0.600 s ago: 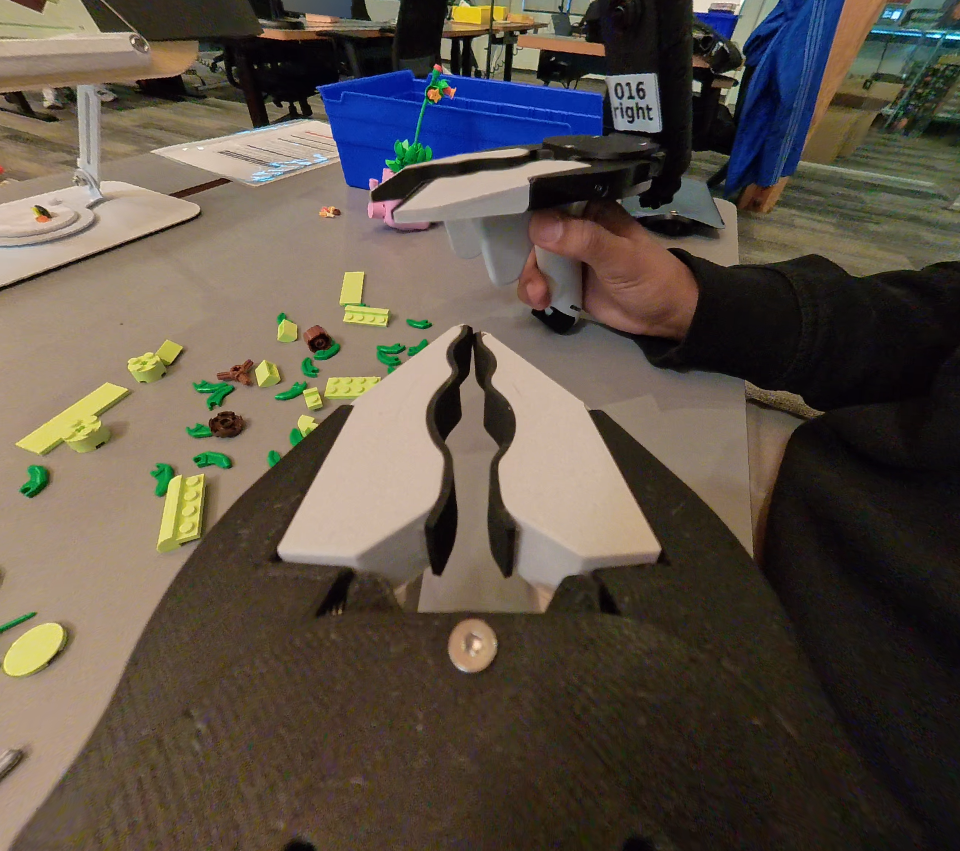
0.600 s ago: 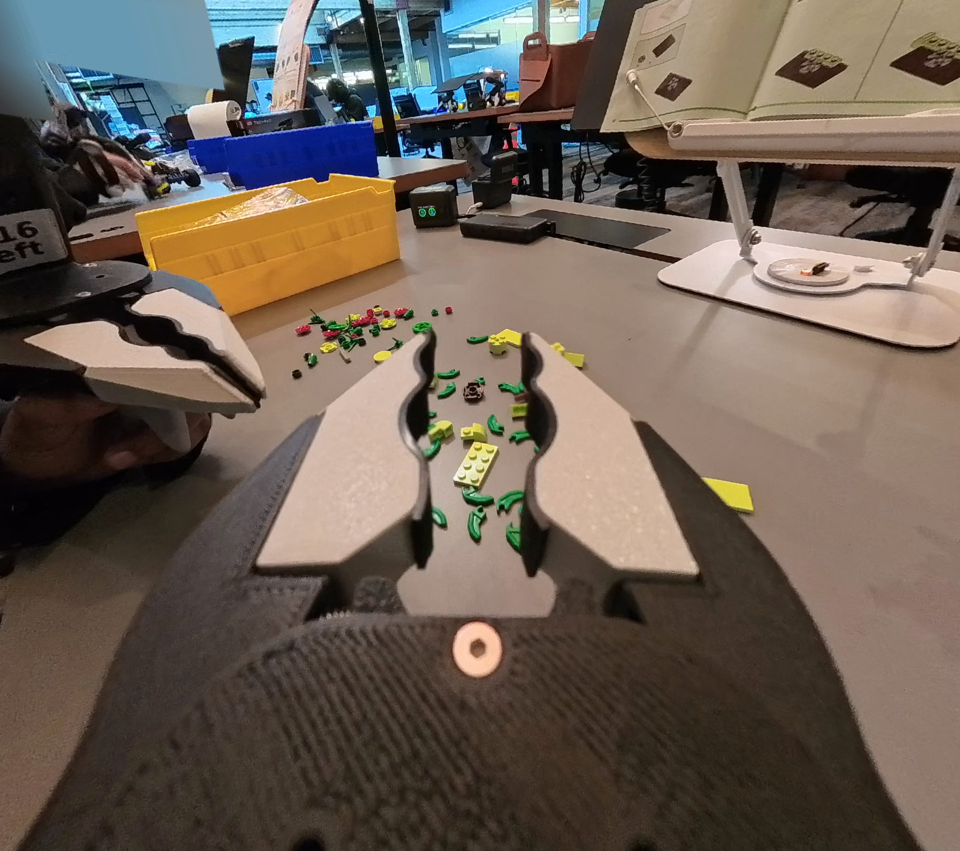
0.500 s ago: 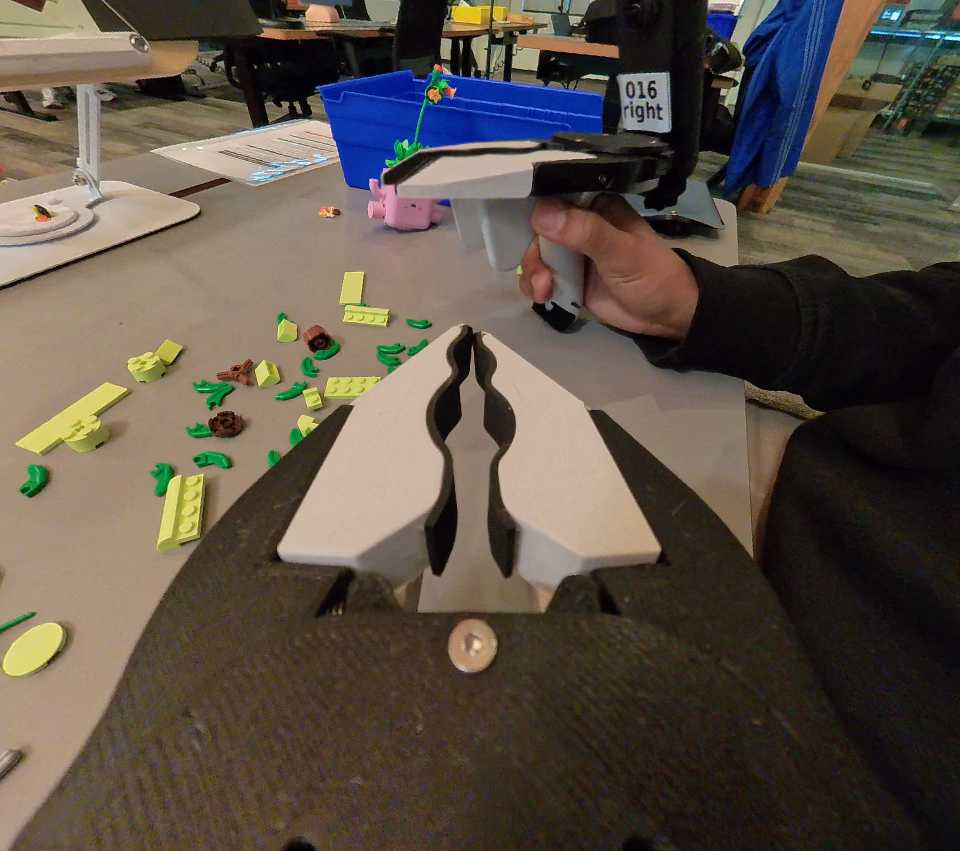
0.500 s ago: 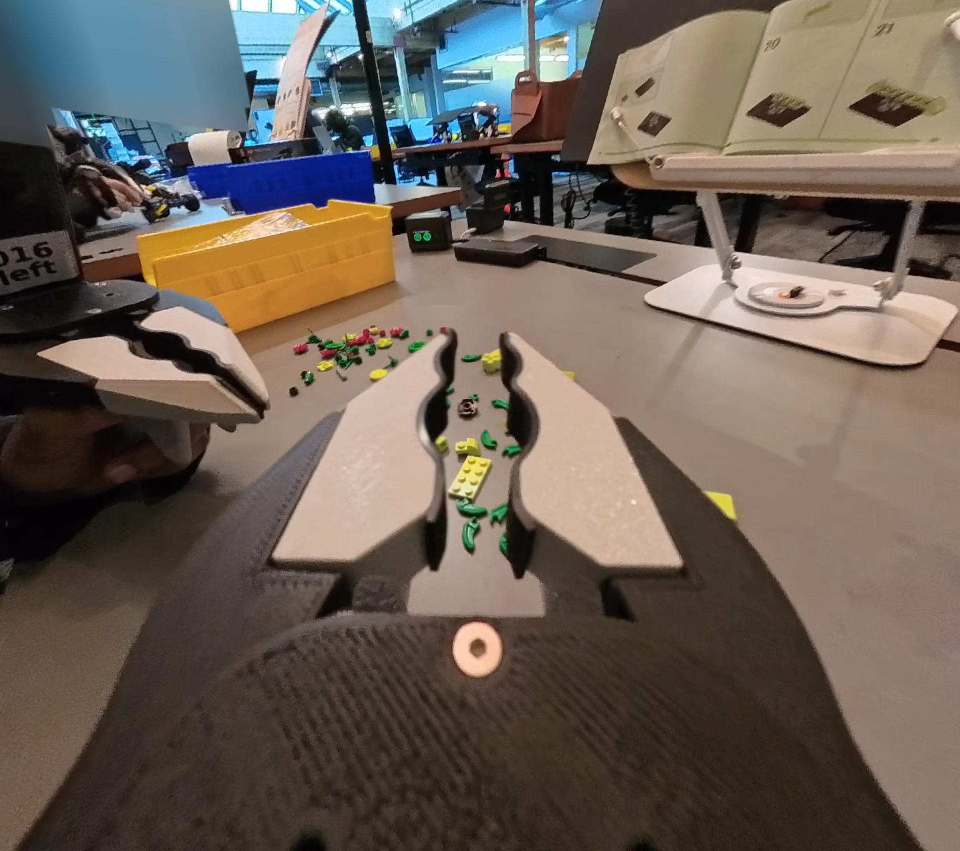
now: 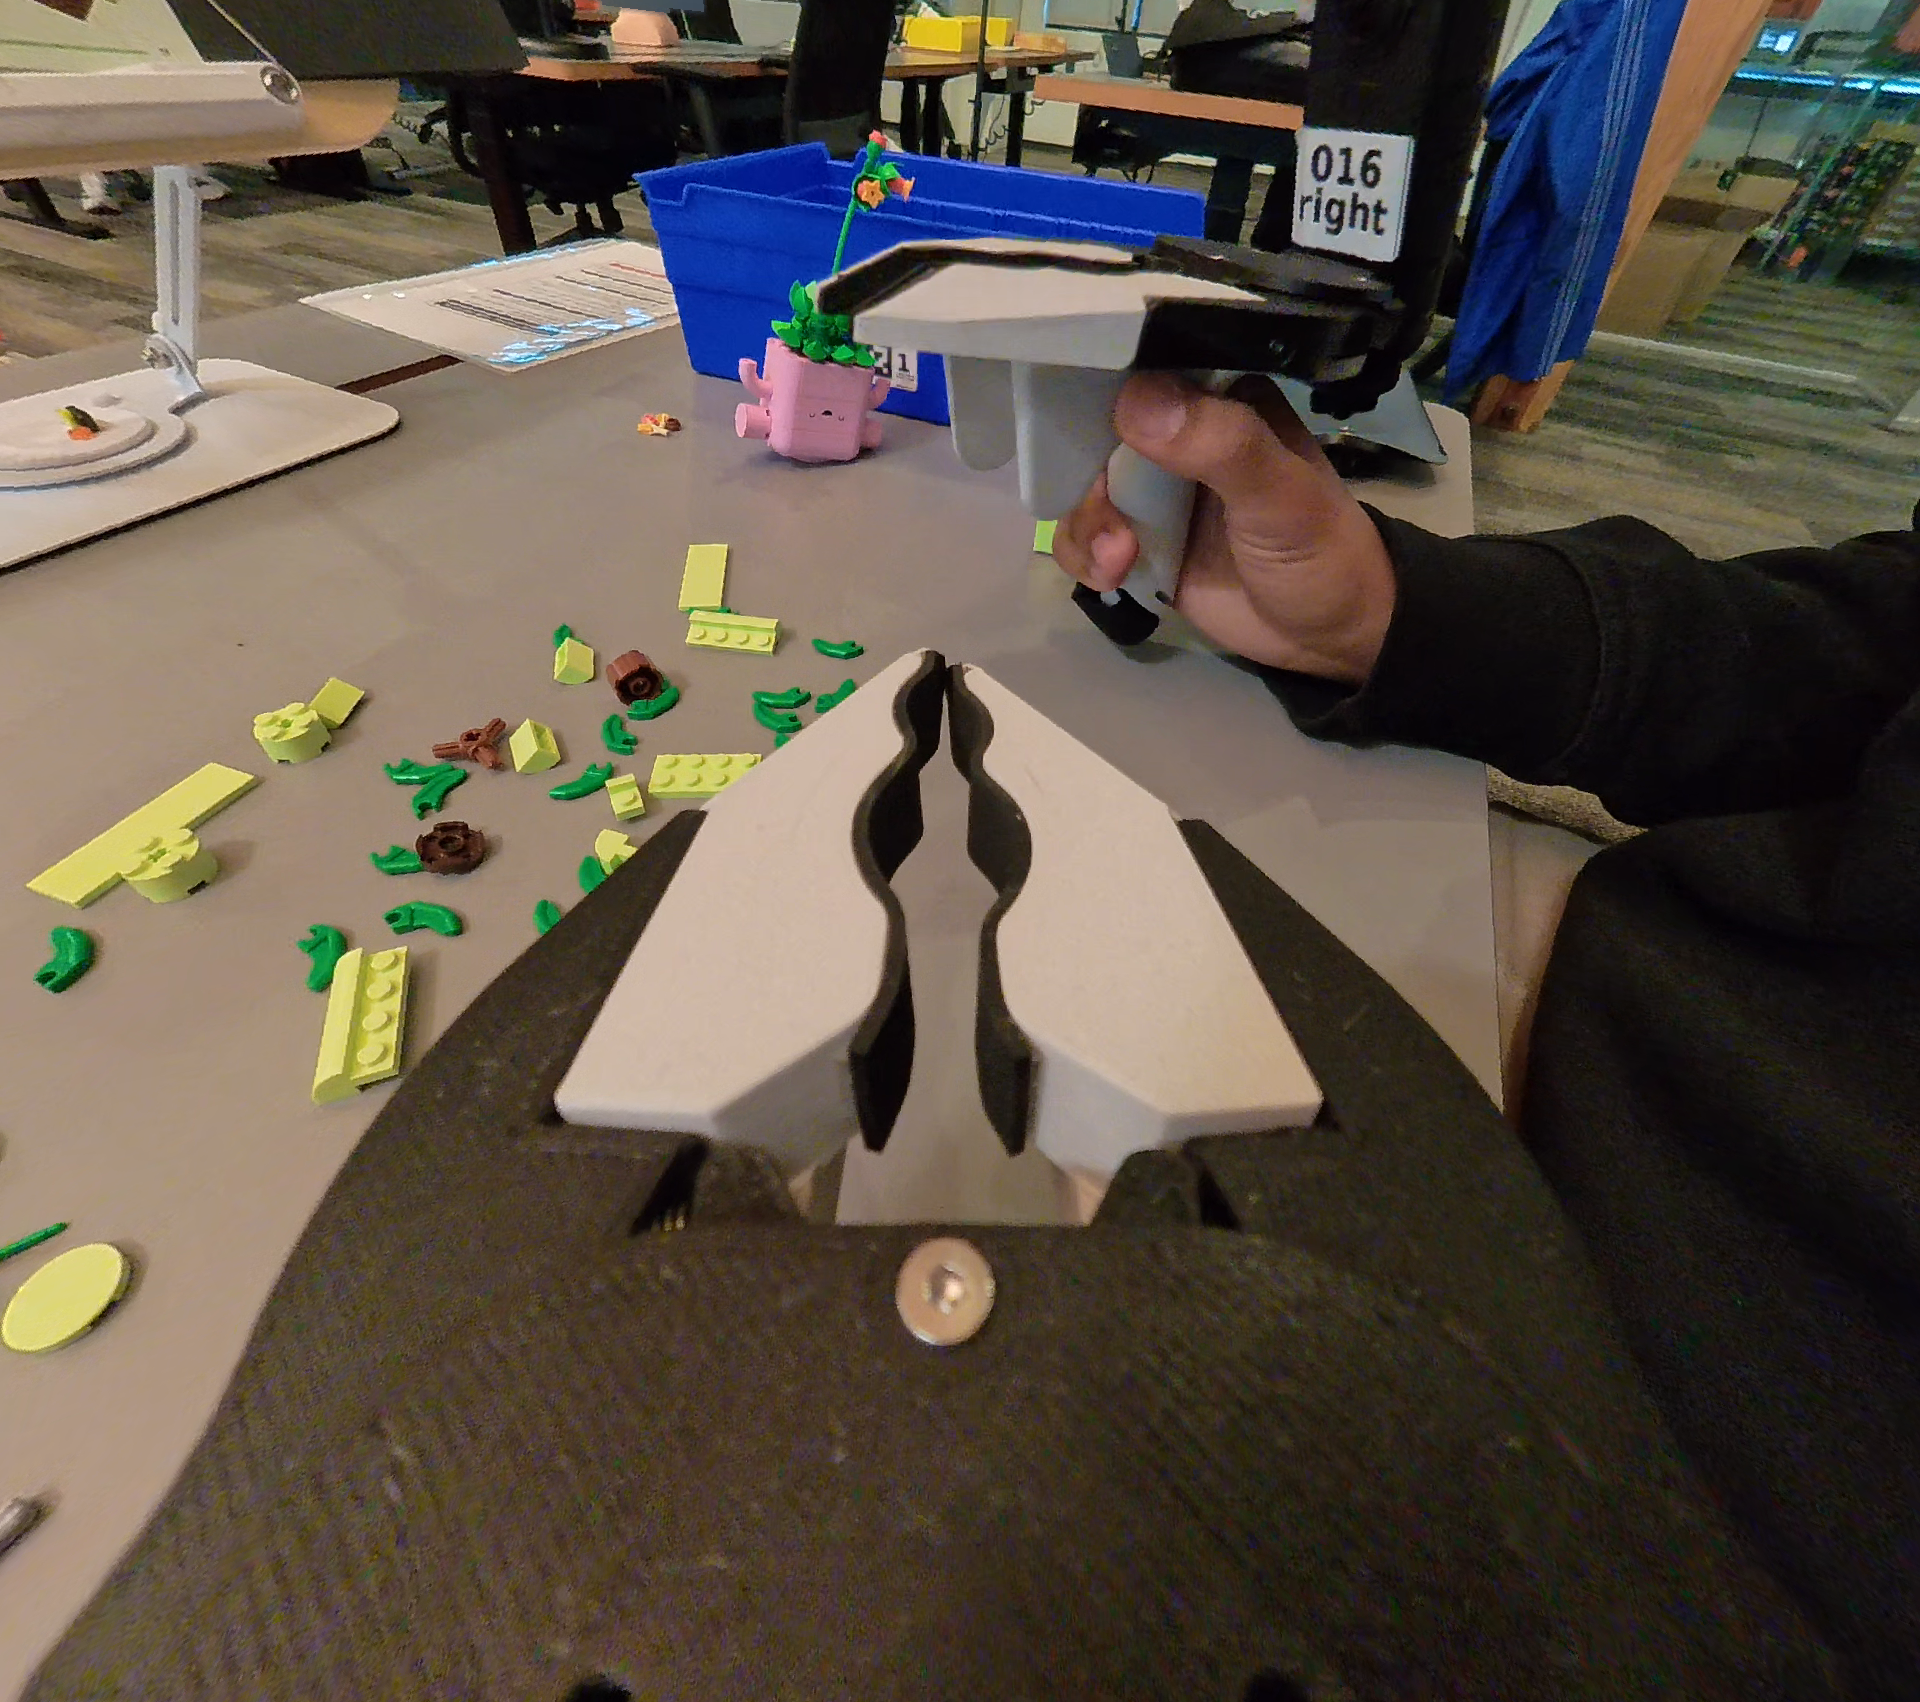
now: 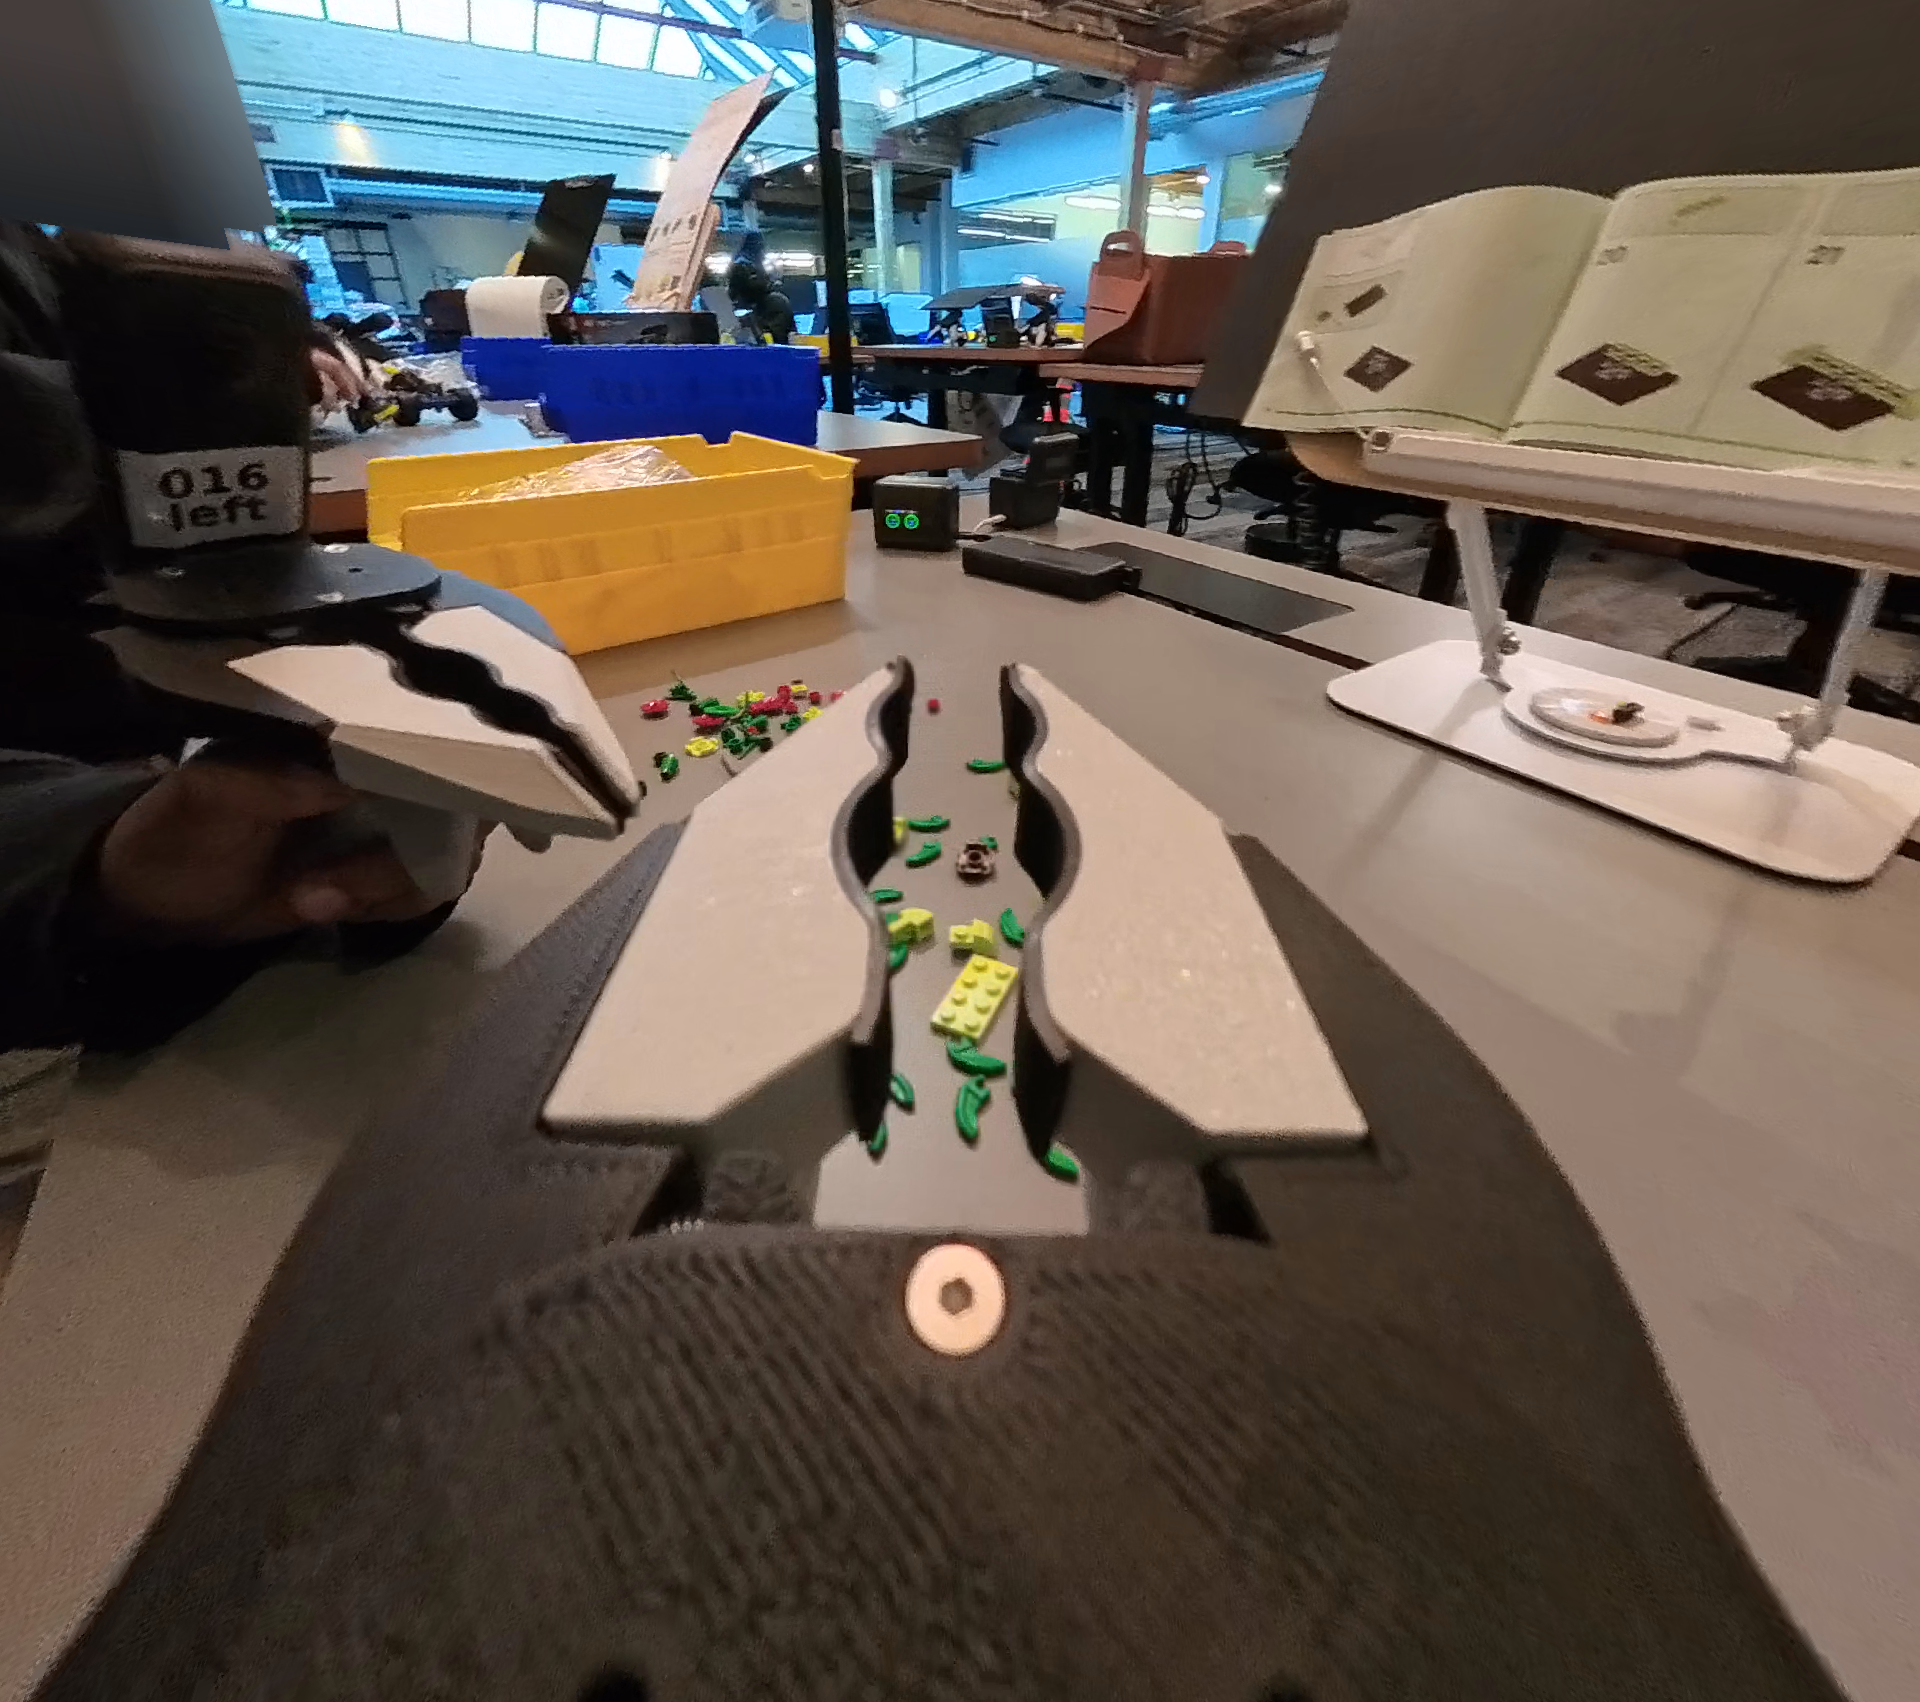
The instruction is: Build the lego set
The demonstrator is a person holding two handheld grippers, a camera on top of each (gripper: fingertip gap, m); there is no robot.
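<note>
Above the grey surface (image 6: pixel 1558 977), our right tool (image 6: pixel 954 686) hovers part-open and empty; left tool (image 5: pixel 945 665) nearly closed, empty. Next we likely pick the lime flat studded plate (image 6: pixel 975 996) at 12 o'clock.

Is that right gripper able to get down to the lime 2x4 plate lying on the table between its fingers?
Probably yes. The right gripper is open and empty, and the lime 2x4 plate lies flat on the grey table in line with the gap. Only small green leaf pieces lie around it.
</note>
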